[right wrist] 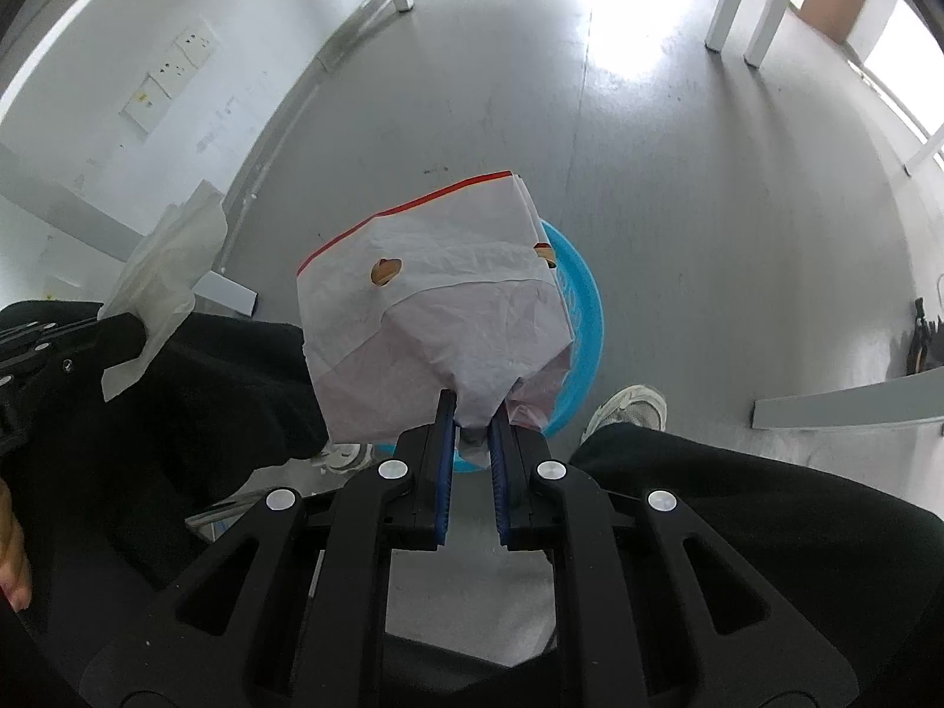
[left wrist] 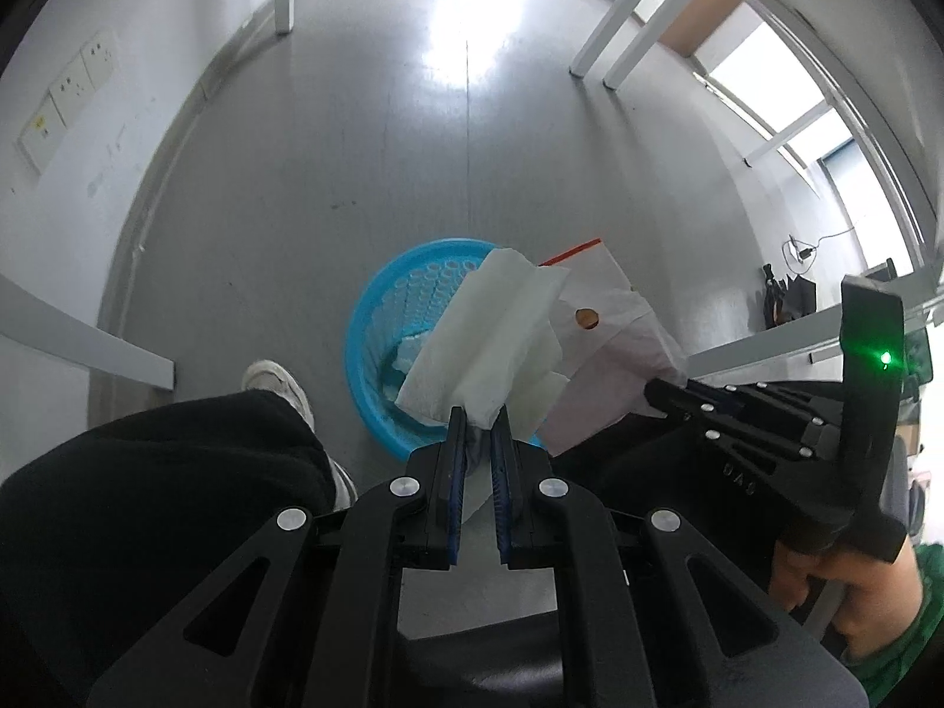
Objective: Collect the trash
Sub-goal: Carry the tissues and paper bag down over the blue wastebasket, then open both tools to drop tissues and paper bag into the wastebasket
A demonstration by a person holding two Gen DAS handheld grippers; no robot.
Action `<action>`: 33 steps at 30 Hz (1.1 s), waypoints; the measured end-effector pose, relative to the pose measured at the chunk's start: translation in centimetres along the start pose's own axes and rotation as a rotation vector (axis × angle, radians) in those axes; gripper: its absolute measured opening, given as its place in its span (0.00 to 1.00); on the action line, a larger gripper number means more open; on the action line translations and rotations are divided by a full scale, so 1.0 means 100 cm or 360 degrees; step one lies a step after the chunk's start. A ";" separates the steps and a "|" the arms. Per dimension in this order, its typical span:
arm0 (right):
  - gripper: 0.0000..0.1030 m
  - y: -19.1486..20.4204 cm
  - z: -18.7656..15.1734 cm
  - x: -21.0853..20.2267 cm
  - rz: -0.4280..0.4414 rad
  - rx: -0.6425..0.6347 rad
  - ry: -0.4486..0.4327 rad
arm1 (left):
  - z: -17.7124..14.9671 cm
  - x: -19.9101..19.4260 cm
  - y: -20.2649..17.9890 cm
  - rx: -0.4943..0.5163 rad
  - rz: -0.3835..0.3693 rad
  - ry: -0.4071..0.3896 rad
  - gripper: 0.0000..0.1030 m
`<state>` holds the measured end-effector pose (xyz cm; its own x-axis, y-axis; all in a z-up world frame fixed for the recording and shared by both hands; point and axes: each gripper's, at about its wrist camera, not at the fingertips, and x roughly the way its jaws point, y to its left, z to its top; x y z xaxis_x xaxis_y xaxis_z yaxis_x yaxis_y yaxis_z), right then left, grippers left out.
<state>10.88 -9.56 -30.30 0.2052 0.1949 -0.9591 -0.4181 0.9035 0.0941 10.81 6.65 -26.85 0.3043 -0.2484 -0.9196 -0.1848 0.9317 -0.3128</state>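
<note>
The left gripper (left wrist: 478, 425) pinched a tissue (left wrist: 484, 342) by its lower edge, and the right gripper (right wrist: 472, 419) gripped a plastic bag (right wrist: 436, 318) by its gathered corner, both above the blue bin (left wrist: 377, 366). Both looked light and limp, likely to flutter when released.

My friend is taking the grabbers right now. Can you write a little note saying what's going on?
Left gripper: shut on a white paper towel, held above the blue basket.
Right gripper: shut on a white plastic bag with a red strip, also over the basket.
Done: some white trash already lies in the basket; both pieces are picked up.
Left: let both go into the basket.
</note>
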 end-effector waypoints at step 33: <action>0.36 -0.028 0.027 0.086 0.0061 0.0227 0.0145 | 0.038 0.080 0.004 -0.0141 0.0052 0.0131 0.45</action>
<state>16.19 -9.33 -38.13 0.1080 0.2005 -0.9737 -0.2928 0.9424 0.1616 16.71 6.07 -33.48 0.2196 -0.2429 -0.9449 -0.2760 0.9135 -0.2989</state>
